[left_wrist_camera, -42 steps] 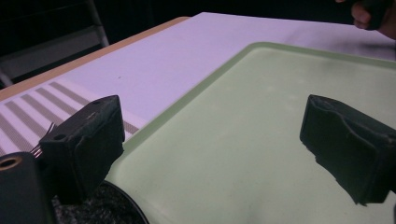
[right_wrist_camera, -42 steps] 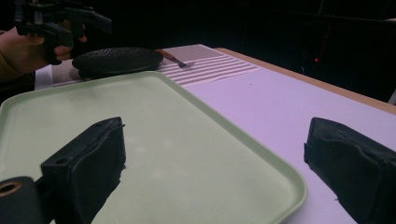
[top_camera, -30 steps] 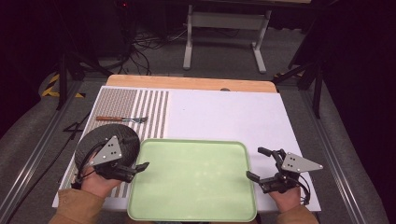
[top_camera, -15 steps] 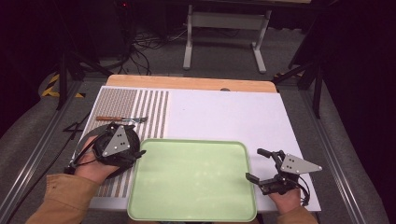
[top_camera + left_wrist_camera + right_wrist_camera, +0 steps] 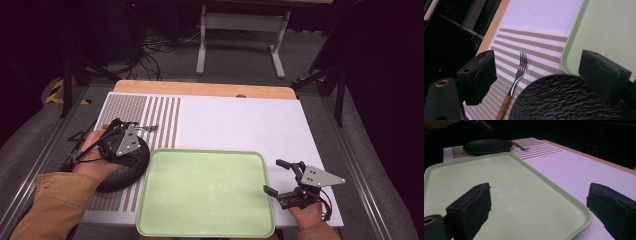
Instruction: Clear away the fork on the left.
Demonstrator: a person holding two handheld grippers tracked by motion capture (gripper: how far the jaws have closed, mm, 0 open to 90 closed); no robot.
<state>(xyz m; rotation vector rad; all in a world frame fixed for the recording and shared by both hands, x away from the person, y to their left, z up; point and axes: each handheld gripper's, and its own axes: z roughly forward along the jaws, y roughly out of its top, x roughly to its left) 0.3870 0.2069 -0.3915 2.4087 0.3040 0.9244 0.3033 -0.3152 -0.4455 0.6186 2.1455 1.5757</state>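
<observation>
I find my left tongs [image 5: 112, 131] released, the jaws wide apart with nothing between them, having just closed in a little from their widest; in the left gripper view they frame the fork with the wooden handle and steel tines [image 5: 515, 83] below. My right tongs [image 5: 284, 176] are likewise released, jaws standing open to either side of the near right corner of the pale green rectangular plastic tray [image 5: 207, 192], gripping nothing. Compared with a second ago, the left hand [image 5: 92, 152] has left the tray's left edge and travelled up and away across the round black textured plate [image 5: 125, 167], so that the tongs now hang over the plate's far rim and just short of the fork; the right hand [image 5: 305, 212] has kept its station. I judge from this that the tray is settled and that the fork is the next item to be collected. The fork lies flat on the brown-and-white striped placemat [image 5: 165, 120], just beyond the plate and left of the tray. In the high view its long axis runs roughly across the worktop [image 5: 240, 120], tines pointing towards the white middle and handle towards the left edge, the handle being covered there by the gripper. In the left gripper view the handle end passes close beside the plate rim; whether the two touch I cannot tell.
</observation>
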